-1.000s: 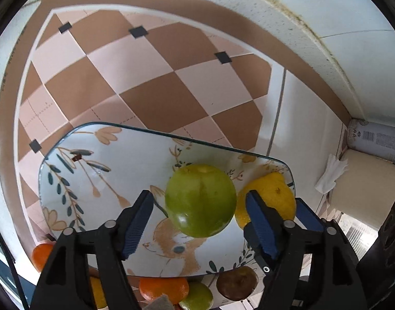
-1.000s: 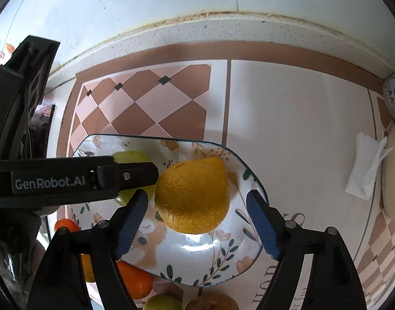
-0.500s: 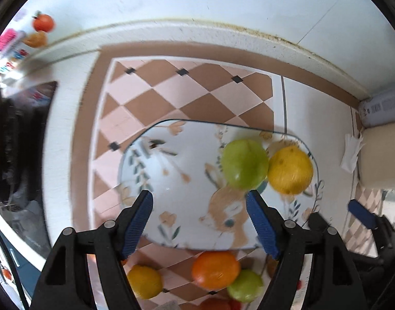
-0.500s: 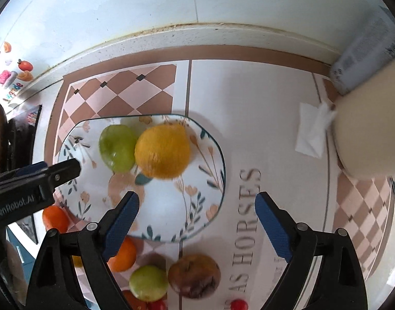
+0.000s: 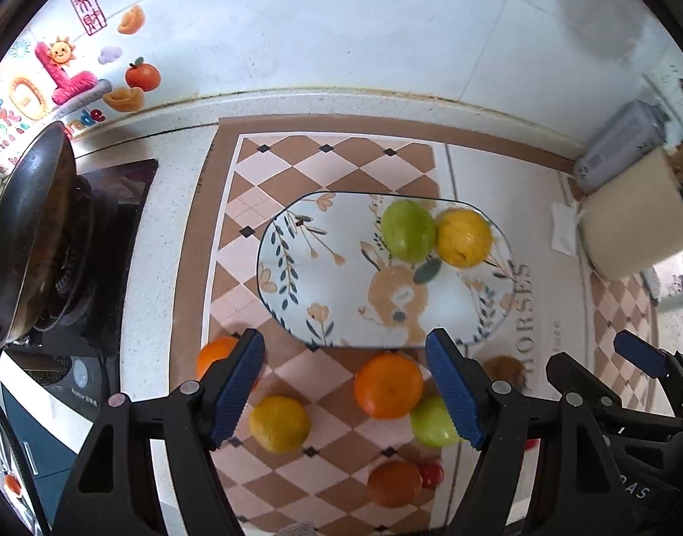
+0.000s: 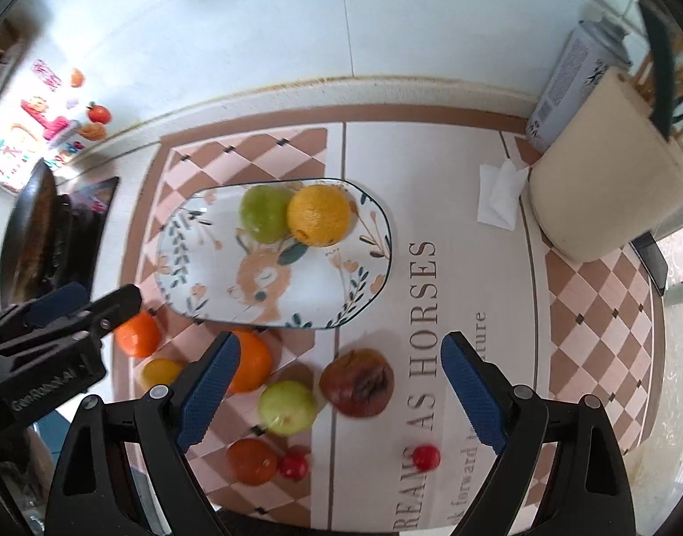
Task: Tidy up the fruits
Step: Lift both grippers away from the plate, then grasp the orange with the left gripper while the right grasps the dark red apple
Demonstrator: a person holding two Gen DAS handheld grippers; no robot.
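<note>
A floral oval plate lies on the checked mat. On it a green apple touches a yellow orange. Loose fruit lies in front of the plate: an orange, a green apple, a yellow fruit, a brown bruised fruit, small red fruits. My left gripper is open and empty above the loose fruit. My right gripper is open and empty, raised above them too.
A pan on a stove stands at the left. A beige container with a can behind it and a white tissue are at the right. The tiled wall is behind.
Both grippers have pulled up and back from the plate, leaving the green apple and the yellow orange on it. The loose fruit in front has come into view.
</note>
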